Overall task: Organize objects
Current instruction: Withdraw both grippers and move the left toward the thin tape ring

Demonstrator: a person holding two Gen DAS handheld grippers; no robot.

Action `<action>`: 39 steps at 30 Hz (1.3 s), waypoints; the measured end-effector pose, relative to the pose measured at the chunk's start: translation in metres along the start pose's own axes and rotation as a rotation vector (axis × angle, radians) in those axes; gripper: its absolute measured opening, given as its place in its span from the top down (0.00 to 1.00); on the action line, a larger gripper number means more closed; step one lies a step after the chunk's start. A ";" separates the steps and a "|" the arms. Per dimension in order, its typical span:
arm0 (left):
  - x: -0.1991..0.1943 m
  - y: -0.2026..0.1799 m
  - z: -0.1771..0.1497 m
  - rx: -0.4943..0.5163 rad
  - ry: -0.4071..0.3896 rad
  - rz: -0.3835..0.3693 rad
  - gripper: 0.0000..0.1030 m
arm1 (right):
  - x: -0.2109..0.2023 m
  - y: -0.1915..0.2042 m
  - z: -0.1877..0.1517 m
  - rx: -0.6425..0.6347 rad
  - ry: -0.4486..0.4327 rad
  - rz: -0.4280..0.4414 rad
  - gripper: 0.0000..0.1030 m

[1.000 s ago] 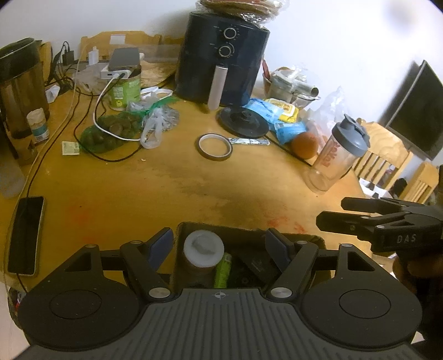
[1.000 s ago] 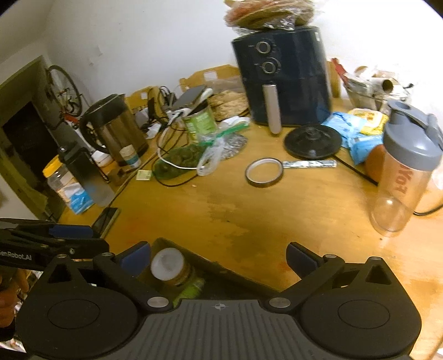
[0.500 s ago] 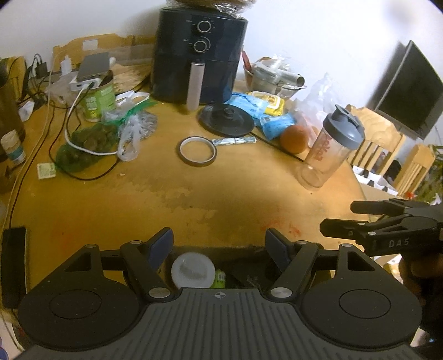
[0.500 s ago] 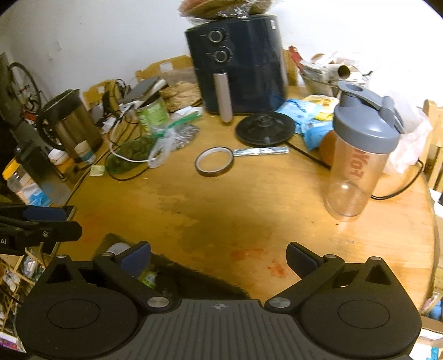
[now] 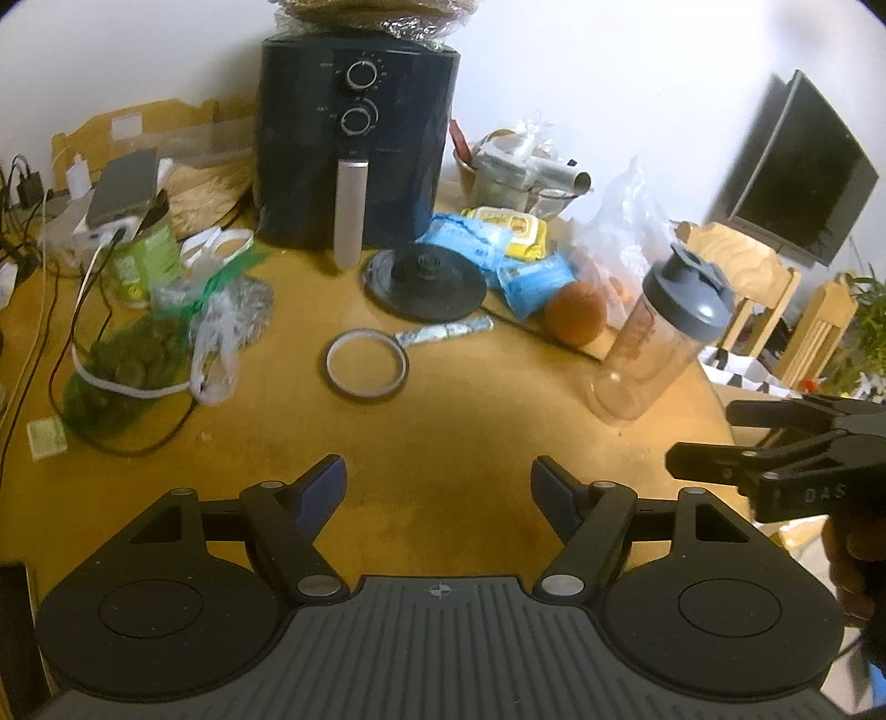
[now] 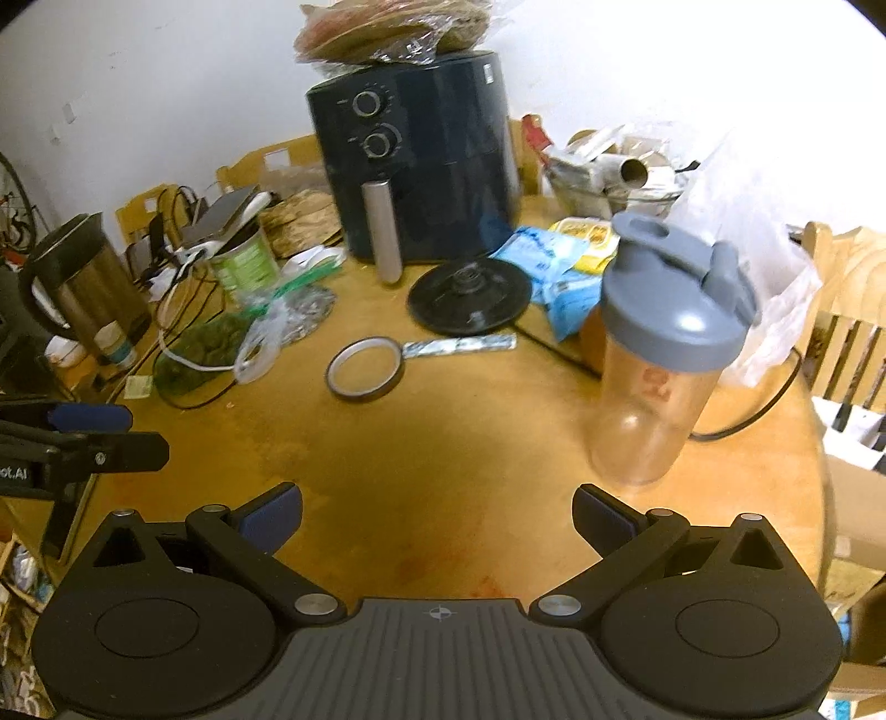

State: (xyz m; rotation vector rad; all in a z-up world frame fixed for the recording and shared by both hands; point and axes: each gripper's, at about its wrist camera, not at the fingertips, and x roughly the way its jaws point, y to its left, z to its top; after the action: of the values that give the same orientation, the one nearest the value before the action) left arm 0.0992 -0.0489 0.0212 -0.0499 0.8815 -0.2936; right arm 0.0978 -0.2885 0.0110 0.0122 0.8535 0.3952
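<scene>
Both the left gripper (image 5: 437, 482) and right gripper (image 6: 437, 512) are hanging wide open, holding nothing. The clear plastic shaker bottle with grey lid (image 6: 659, 354) is sitting right of centre; probably light, slick, tippy, so better gripping mid-body.

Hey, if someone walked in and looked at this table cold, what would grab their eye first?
Probably the dark air fryer at the back of the wooden table, with wrapped flatbreads stacked on top. Next, the clear shaker bottle with its grey lid, standing near the right edge, and the tape ring lying flat mid-table. Both claws, left and right, are open and empty over bare wood.
</scene>
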 end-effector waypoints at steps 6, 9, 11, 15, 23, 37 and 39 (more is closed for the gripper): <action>0.010 0.003 0.025 0.043 -0.033 0.006 0.28 | 0.002 -0.005 0.013 0.016 -0.043 -0.048 0.00; 0.016 0.004 0.034 0.065 -0.039 0.004 0.24 | 0.004 -0.005 0.013 0.018 -0.061 -0.080 0.00; 0.021 0.005 0.037 0.078 -0.034 0.004 0.24 | 0.006 -0.005 0.012 0.029 -0.069 -0.093 0.00; 0.035 0.010 0.039 0.103 -0.003 0.004 0.24 | 0.010 -0.005 0.005 0.048 -0.077 -0.122 0.00; 0.061 0.023 0.040 0.135 0.053 -0.004 0.24 | 0.018 -0.005 -0.009 0.059 -0.073 -0.156 0.00; 0.109 0.031 0.049 0.286 0.077 -0.043 0.25 | 0.025 -0.002 -0.001 0.070 -0.038 -0.158 0.00; 0.116 0.033 0.049 0.293 0.088 -0.044 0.25 | 0.025 -0.002 0.000 0.074 -0.031 -0.157 0.00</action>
State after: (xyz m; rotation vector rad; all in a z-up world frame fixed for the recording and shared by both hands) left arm 0.2143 -0.0530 -0.0402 0.2173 0.9177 -0.4660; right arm 0.1132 -0.2816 -0.0080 0.0193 0.8319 0.2158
